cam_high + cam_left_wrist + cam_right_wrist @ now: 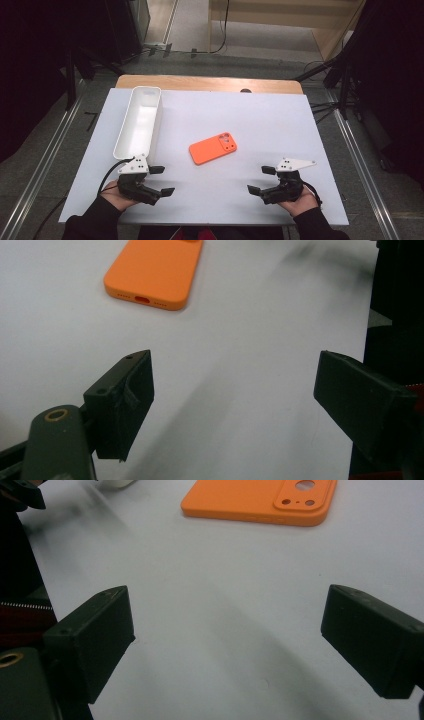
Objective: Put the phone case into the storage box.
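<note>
An orange phone case [213, 148] lies flat, back up, in the middle of the white table top [260, 115]. A long white tray [140, 120] stands along the left side, empty inside. My left gripper [162, 180] rests near the front left, jaws wide apart with nothing between them. My right gripper [261, 180] sits near the front right, also open and empty. The left gripper view has the phone case [155, 272] ahead, charging-port end toward me, beyond the gripper [235, 390]. The right gripper view shows the case [260, 500] with its camera cut-out, ahead of the gripper [227, 640].
The white board lies on a wooden table whose far edge [210, 82] shows beyond it. Dark stands and cables [345, 80] flank the table on the floor. A person's hands hold both grippers at the front edge.
</note>
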Demonstrator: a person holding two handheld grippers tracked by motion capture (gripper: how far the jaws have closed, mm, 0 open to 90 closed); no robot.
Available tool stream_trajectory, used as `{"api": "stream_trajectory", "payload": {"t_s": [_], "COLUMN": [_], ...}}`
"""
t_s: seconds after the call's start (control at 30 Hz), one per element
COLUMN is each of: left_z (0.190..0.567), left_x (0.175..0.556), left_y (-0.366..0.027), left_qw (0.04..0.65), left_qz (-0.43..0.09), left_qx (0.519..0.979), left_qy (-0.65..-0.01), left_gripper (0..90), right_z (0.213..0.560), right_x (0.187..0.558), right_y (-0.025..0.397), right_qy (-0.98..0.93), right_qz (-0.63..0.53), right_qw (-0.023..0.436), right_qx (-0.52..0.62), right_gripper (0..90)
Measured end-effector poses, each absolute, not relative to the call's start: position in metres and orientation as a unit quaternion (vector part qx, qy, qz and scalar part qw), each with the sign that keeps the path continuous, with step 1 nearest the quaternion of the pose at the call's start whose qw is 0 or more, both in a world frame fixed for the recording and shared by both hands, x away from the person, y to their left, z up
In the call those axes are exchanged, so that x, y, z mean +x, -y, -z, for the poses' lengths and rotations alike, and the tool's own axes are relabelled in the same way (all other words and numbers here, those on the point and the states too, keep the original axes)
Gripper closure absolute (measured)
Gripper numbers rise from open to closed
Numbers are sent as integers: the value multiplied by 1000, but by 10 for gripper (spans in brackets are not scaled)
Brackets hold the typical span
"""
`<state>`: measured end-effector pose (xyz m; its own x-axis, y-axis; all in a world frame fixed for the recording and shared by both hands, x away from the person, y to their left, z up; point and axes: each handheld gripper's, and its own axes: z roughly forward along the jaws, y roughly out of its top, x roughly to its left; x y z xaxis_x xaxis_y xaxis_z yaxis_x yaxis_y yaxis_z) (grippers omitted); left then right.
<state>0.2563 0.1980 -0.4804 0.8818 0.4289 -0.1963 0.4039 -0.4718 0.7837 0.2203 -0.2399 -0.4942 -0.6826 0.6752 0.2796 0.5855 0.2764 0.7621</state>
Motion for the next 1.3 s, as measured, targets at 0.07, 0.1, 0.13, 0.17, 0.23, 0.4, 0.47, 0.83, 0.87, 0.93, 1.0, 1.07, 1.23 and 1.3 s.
{"api": "stream_trajectory", "payload": {"t_s": [0.07,0.1,0.13,0.17,0.23,0.4,0.47,0.83,0.87,0.93,1.0,1.07,1.23,1.3], "left_z": [479,479,478,475,472,469,467,463,462,462,461,461,460,460], "left_x": [256,256,256,256,255,253,252,259,260,262,263,264,268,269], "left_y": [-196,-196,-196,-194,-192,-187,-185,-175,-173,-171,-169,-167,-162,-160], "left_qw": [452,452,449,451,454,459,459,460,462,462,460,460,460,459], "left_qz": [-17,-17,-18,-14,-18,-6,-8,5,9,11,9,8,10,10], "left_qx": [859,859,861,861,861,863,865,860,858,858,859,859,859,859], "left_qy": [-241,-241,-239,-233,-226,-209,-202,-221,-223,-223,-224,-225,-227,-228], "left_gripper": [164,163,163,133,117,17,17,39,40,40,40,40,40,40], "right_z": [494,494,494,494,494,494,494,495,495,495,495,495,495,494], "right_x": [220,220,220,220,220,220,220,220,220,220,220,219,219,219], "right_y": [240,240,240,239,239,240,240,240,240,240,240,240,240,239], "right_qy": [-798,-798,-798,-798,-798,-797,-797,-797,-797,-797,-797,-797,-799,-798], "right_qz": [-454,-454,-454,-454,-454,-454,-454,-455,-455,-455,-455,-454,-452,-453], "right_qw": [50,50,50,48,47,46,46,45,45,45,44,45,45,45], "right_qx": [393,393,393,393,393,395,395,395,395,395,395,395,395,394], "right_gripper": [58,58,58,57,58,57,57,57,57,58,57,57,57,57]}}
